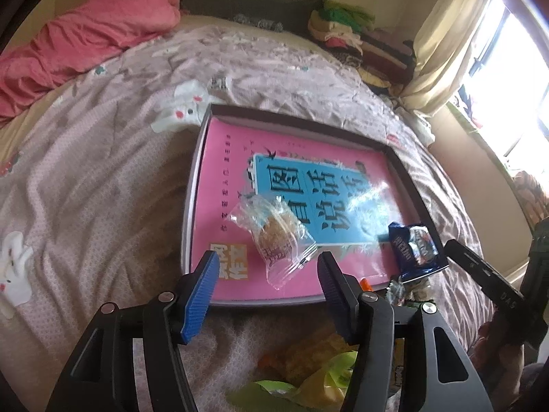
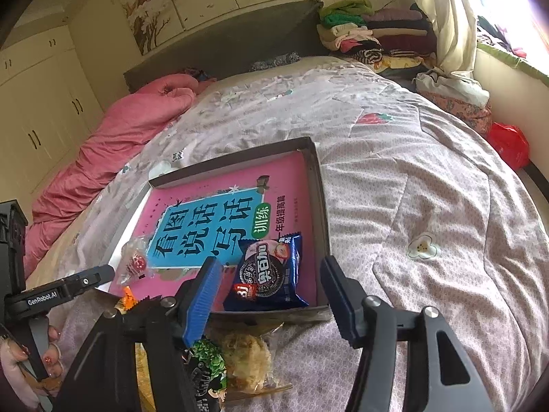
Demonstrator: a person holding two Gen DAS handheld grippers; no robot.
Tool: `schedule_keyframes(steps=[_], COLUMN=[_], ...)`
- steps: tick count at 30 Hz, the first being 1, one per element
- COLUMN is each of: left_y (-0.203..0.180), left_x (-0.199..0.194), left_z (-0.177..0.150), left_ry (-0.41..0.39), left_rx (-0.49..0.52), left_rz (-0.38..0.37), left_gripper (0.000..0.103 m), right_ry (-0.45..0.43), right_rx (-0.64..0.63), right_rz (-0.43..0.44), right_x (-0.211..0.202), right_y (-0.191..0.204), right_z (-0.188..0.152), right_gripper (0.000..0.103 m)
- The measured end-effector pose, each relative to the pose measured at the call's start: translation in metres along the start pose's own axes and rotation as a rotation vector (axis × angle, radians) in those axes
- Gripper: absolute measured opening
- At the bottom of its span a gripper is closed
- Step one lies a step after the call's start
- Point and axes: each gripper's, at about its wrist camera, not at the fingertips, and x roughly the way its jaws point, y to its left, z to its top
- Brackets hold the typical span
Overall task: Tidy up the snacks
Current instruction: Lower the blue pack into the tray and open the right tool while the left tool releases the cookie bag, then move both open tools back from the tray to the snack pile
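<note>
Two crinkly packets (image 2: 269,273) (image 1: 272,240) in shallow rectangular cardboard tray (image 2: 317,178).

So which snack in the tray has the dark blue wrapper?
The Oreo pack, lying at the tray's near right corner; the pastry beside it is in clear plastic.

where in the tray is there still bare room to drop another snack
The far half of the tray, over the pink book beyond both packets, is bare. So is the near strip between the clear-wrapped pastry and the blue cookie pack. It's crowded outside the near rim, where the loose snack pile lies.
</note>
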Motion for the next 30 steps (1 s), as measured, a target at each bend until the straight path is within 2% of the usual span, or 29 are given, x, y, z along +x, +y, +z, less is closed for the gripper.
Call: schedule_keyframes(steps=[2, 7, 30], left_y=[0.000, -0.002, -0.012], left_x=[-0.007, -0.018, -0.043], left_z=[0.000, -0.002, -0.027], left_ry=[-0.019, -0.035, -0.016], left_rx=[0.005, 0.018, 0.100], left_rz=[0.002, 0.007, 0.007], left_gripper=[0.072, 0.073, 0.073], right_ry=[-0.007, -0.018, -0.022], right_rx=[-0.004, -0.009, -0.089], right_rz=[0.004, 0.012, 0.069], right_x=[-0.002, -0.007, -0.033], right_y=[0.001, 0.003, 0.032], right_z=[0.000, 0.000, -0.019], right_gripper=[0.061, 0.063, 0.066])
